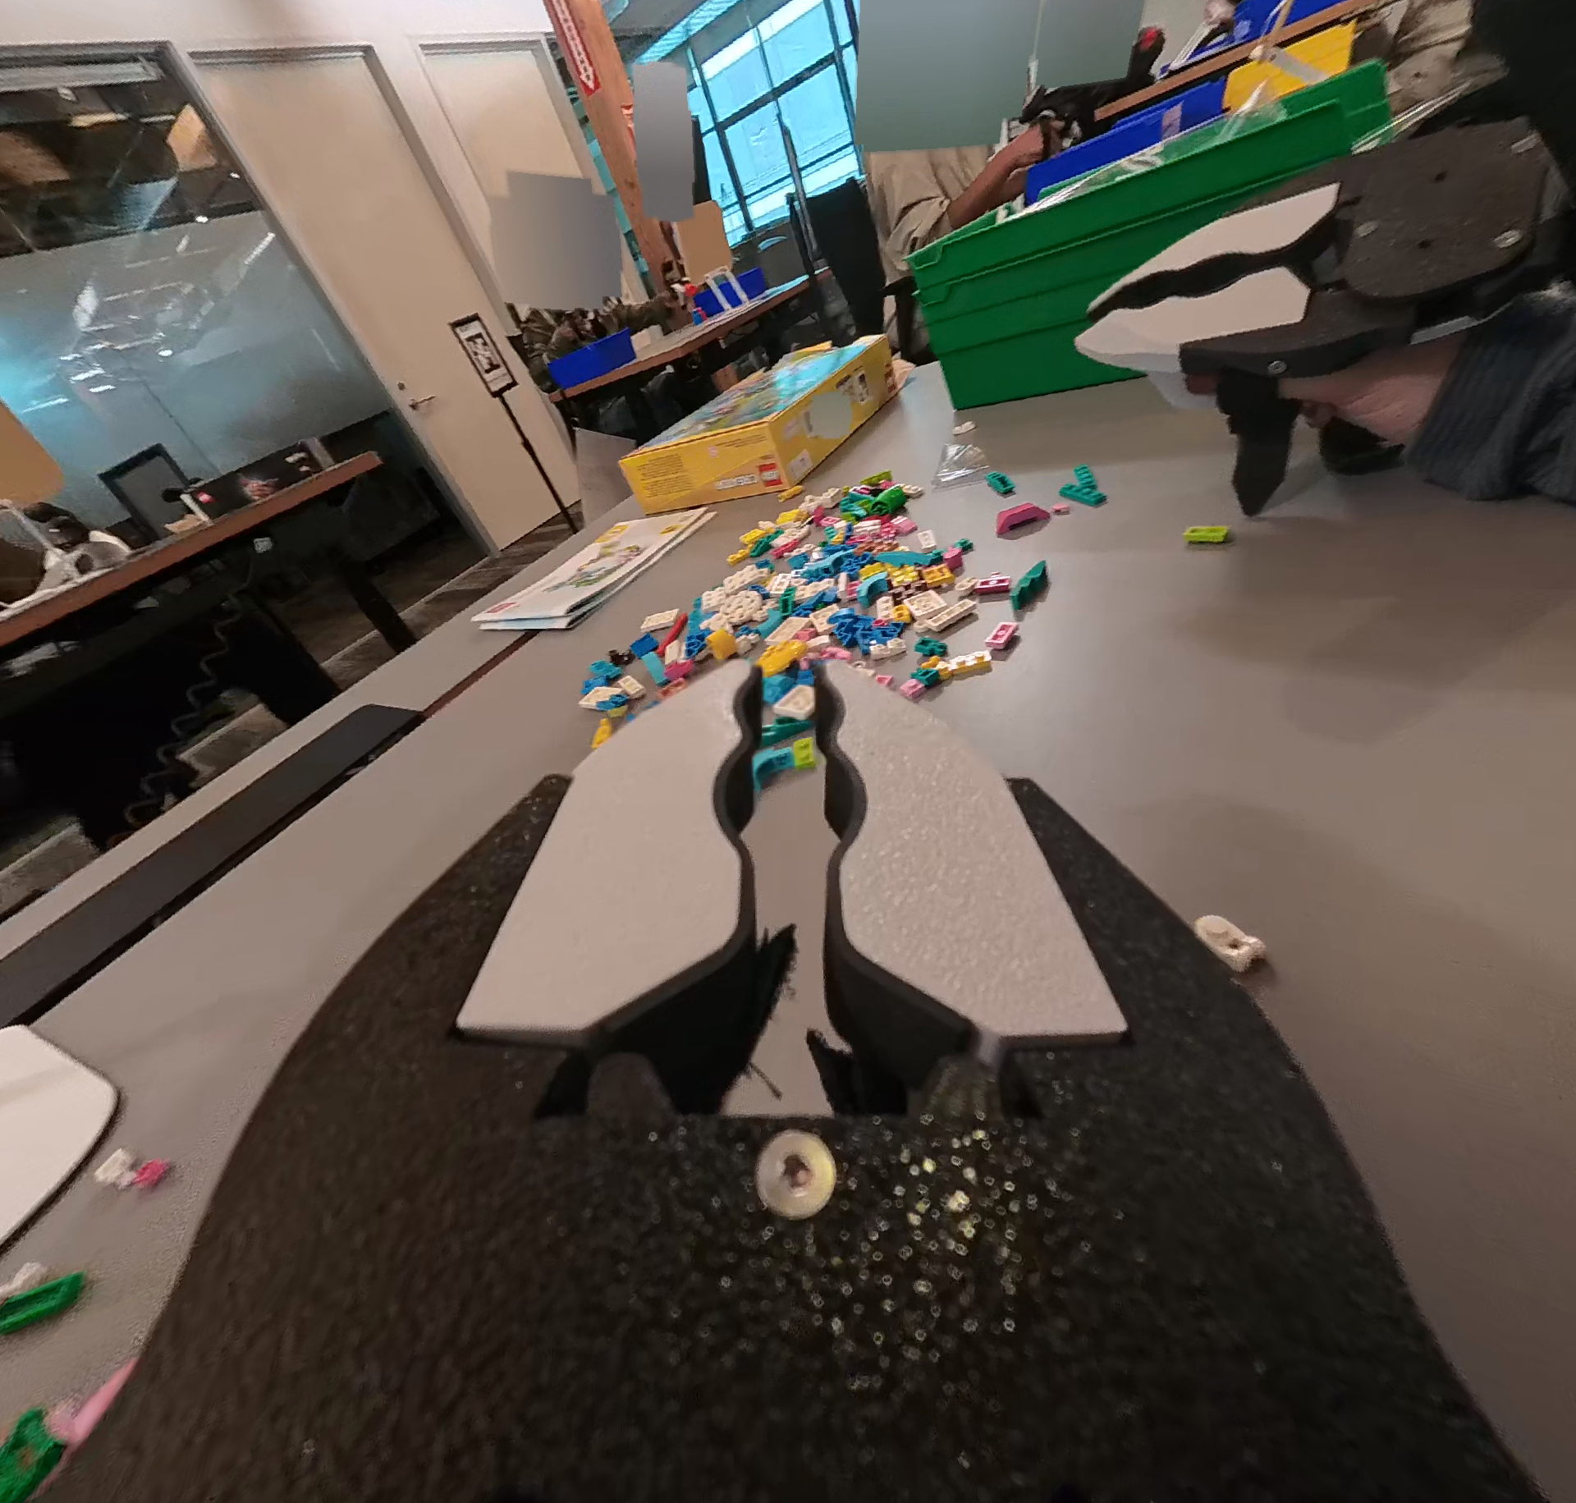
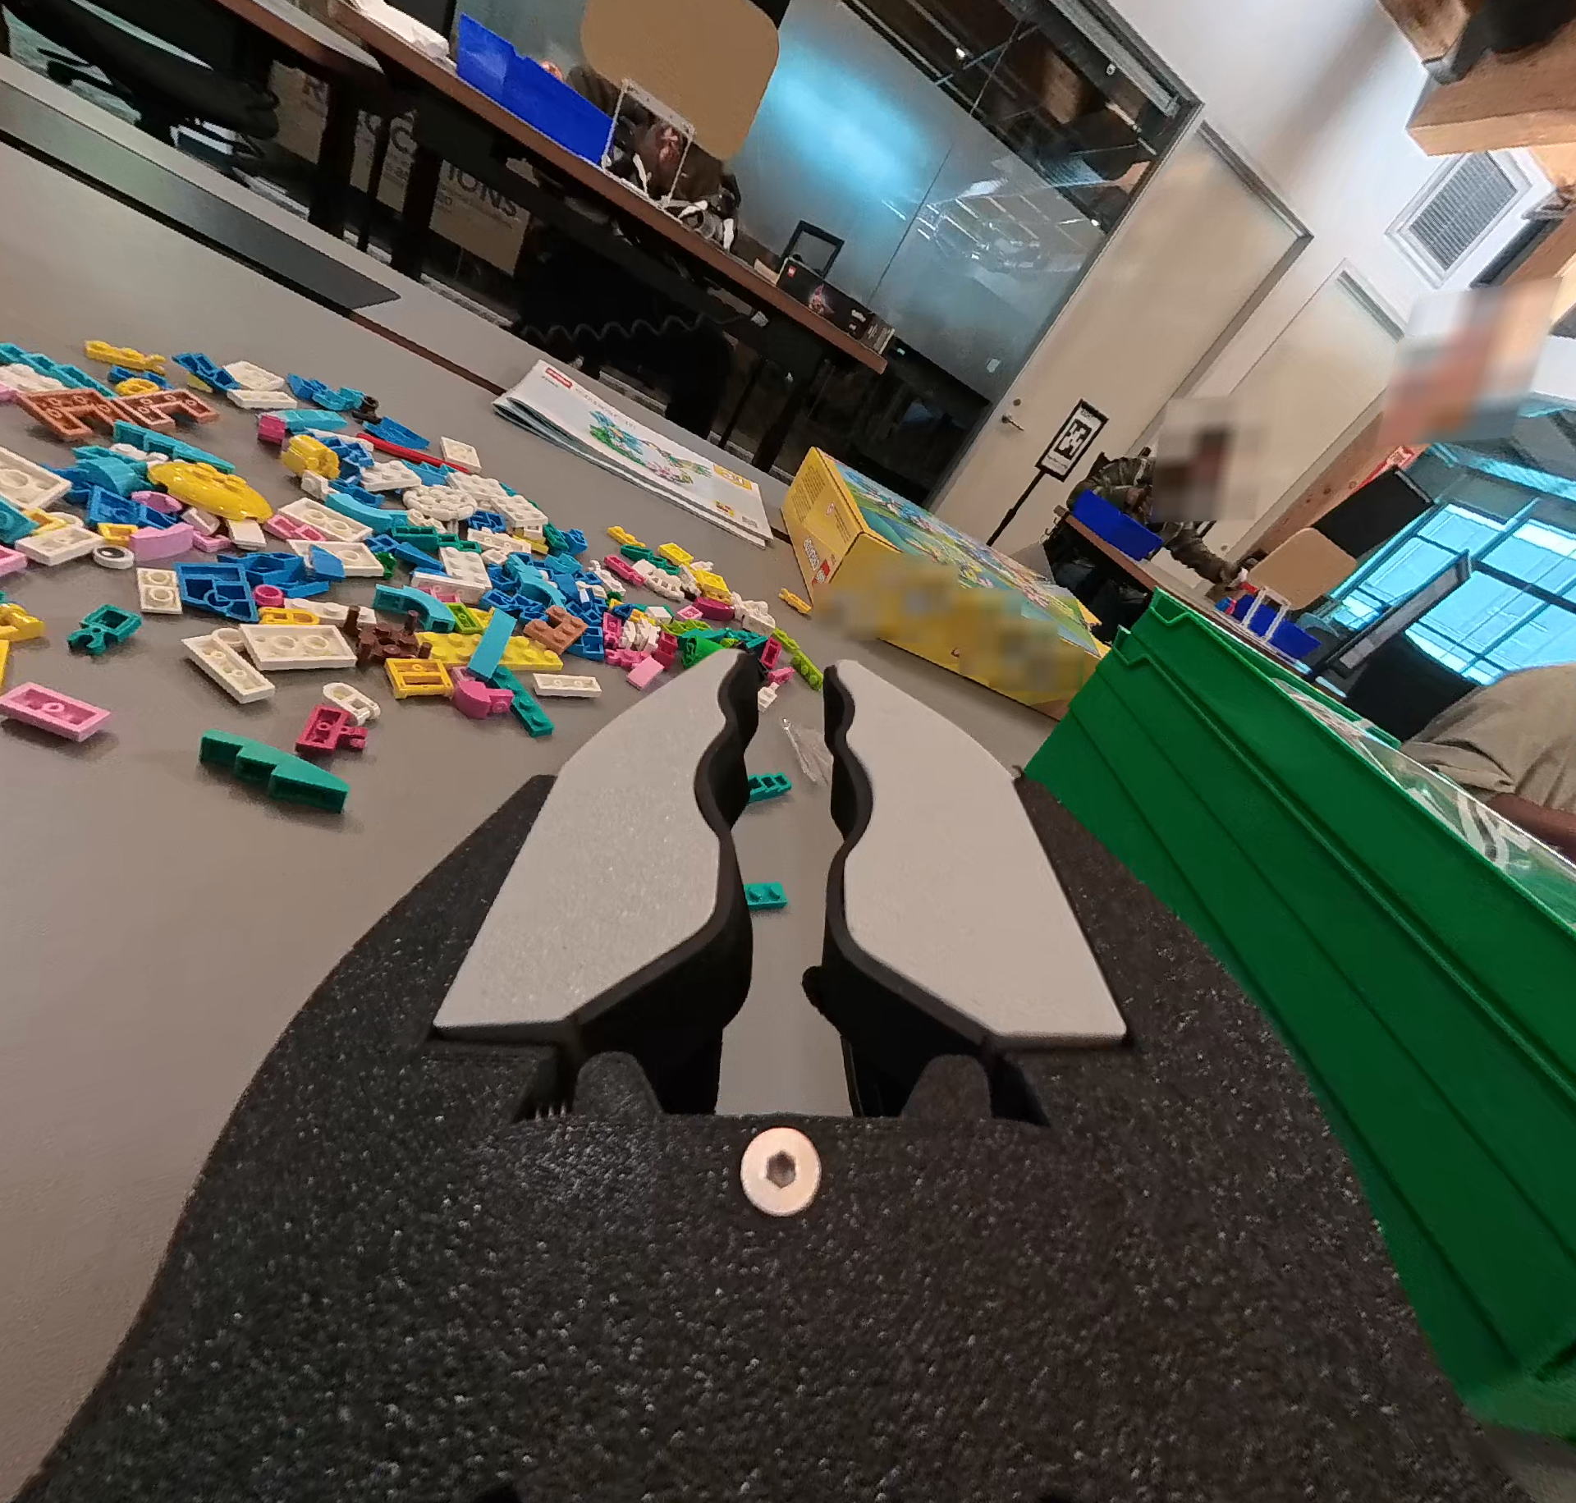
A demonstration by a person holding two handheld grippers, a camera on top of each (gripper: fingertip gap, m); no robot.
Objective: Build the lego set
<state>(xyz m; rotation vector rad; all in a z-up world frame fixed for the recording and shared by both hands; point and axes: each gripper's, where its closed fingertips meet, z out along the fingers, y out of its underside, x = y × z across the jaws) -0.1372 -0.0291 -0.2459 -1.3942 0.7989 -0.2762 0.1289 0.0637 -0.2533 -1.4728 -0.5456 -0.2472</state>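
A pile of small loose lego pieces [image 1: 819,601] in blue, white, pink, yellow and teal lies spread on the grey table [image 1: 1194,737]; it also shows in the right wrist view [image 2: 341,558]. My left gripper [image 1: 786,677] hovers low over the near edge of the pile, jaws slightly apart and empty. My right gripper [image 2: 791,673] is slightly open and empty, pointing at the pile's right end, with a teal plate [image 2: 766,897] on the table between its fingers. The right gripper also shows at the upper right of the left wrist view [image 1: 1100,328], held by a hand above the table.
A yellow lego box [image 1: 759,439] and an instruction booklet [image 1: 597,567] lie beyond the pile. Stacked green bins [image 2: 1279,908] stand close on the right. A white piece [image 1: 1228,942] and a dark green wedge [image 2: 273,767] lie apart. Other desks and people are behind. My hands' fingertips stand some 30 centimeters from each other.
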